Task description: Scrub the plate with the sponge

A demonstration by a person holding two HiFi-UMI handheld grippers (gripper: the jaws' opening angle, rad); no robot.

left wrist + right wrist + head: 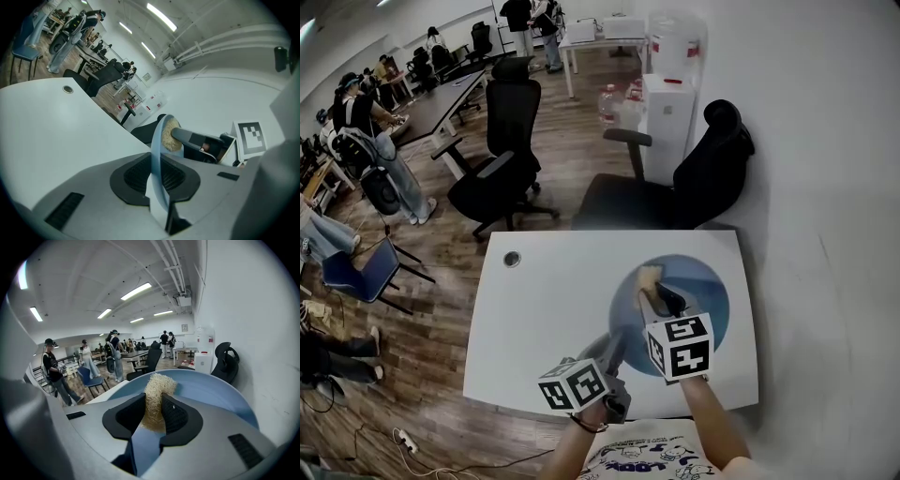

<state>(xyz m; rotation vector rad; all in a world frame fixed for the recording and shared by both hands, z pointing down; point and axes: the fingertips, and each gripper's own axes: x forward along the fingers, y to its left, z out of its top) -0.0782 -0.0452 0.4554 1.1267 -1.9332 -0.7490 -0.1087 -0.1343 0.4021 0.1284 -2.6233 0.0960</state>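
Observation:
A pale blue plate (698, 281) is held tilted over the white table (553, 309). My left gripper (617, 345) is shut on the plate's near-left rim; in the left gripper view the plate's edge (157, 159) runs between the pads. My right gripper (654, 286) is shut on a tan fibrous sponge (650, 276), which presses on the plate's upper left face. In the right gripper view the sponge (154, 397) sits between the jaws with the plate (211, 387) behind it. The left gripper view shows the sponge (169, 135) against the plate and the right gripper's finger (190, 137) on it.
Two black office chairs (502, 159) (694, 183) stand behind the table, next to a white cabinet (667, 117) at the wall. A round cable hole (512, 259) sits at the table's far left corner. People stand and sit at desks further off.

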